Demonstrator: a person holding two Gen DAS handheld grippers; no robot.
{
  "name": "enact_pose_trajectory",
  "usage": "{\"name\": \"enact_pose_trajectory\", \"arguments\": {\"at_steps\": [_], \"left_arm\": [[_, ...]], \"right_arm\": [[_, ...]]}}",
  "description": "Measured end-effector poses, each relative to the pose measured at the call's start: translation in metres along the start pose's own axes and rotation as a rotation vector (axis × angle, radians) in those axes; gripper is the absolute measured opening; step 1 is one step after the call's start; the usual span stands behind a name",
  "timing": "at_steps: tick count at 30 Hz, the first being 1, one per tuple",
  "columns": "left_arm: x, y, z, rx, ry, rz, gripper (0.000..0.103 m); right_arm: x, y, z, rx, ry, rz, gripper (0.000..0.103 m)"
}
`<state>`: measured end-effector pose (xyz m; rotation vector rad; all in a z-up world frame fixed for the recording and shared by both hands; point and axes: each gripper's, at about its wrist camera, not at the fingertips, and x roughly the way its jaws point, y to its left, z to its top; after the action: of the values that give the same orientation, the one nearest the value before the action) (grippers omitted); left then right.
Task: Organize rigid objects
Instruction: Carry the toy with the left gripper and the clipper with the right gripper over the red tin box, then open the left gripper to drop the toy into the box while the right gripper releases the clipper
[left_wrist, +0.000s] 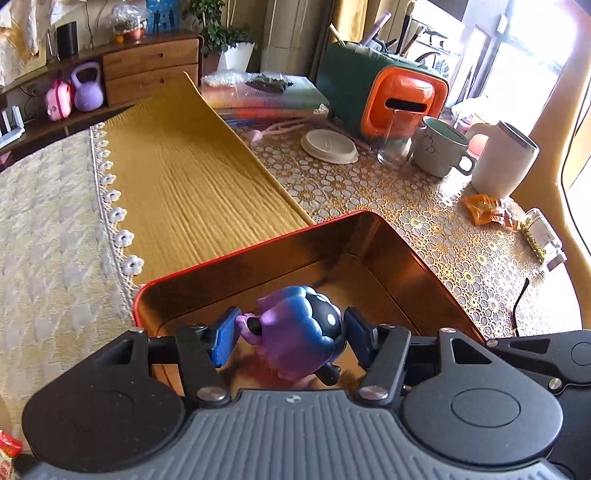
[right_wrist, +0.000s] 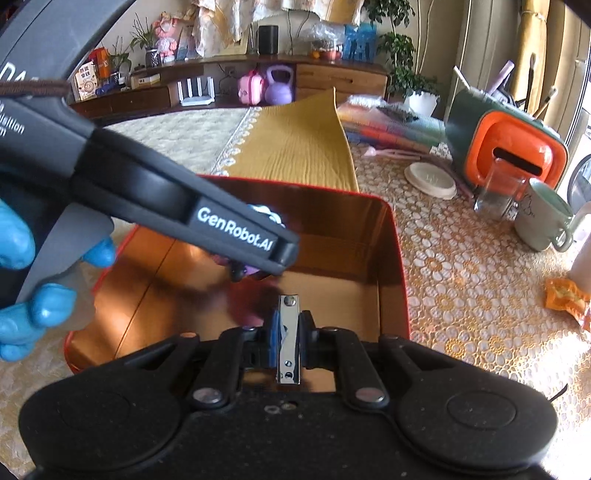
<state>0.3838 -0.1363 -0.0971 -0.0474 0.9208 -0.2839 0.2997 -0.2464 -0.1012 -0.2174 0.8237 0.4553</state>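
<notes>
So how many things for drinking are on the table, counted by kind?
Mugs with a handle: 1, the green mug
Clear glasses: 1, the glass
White tumblers: 1, the tall white cup
Total: 3

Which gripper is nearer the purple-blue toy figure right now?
Left. The left gripper has the toy figure between its fingers over the tin; the right gripper holds a metal clip nearby.

Purple-to-blue plastic toy figure (left_wrist: 295, 332) with white-dotted black patch. Red-rimmed square metal tin (left_wrist: 258, 251), coppery gold inside. Gold-and-white lace floral cloth on worktop (left_wrist: 424, 221). Mustard ribbed cloth (left_wrist: 192, 184) left. Orange-fronted green box (left_wrist: 388, 99) far right. Shiny silver metal clip (right_wrist: 289, 343).
</notes>
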Motion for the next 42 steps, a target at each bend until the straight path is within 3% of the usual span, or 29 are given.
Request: {"name": "enact_pose_trajectory", "arguments": {"at_steps": [14,20,28,42], "left_arm": [[0.013,-0.008,-0.002,0.026,0.034,0.009,0.061],[0.012,-0.01,-0.003,0.032,0.037,0.022,0.061],[-0.009,-0.014,0.0,0.042,-0.019,0.006,0.066],[-0.075,-0.001,-0.021,0.046,-0.125,0.035,0.066]], "right_arm": [[0.01,-0.002,0.0,0.031,0.063,-0.003,0.011],[0.009,-0.003,-0.002,0.044,0.065,-0.006,0.018],[0.0,-0.004,-0.001,0.075,0.046,0.007,0.023],[-0.042,0.008,0.0,0.112,-0.043,0.033,0.055]]}}
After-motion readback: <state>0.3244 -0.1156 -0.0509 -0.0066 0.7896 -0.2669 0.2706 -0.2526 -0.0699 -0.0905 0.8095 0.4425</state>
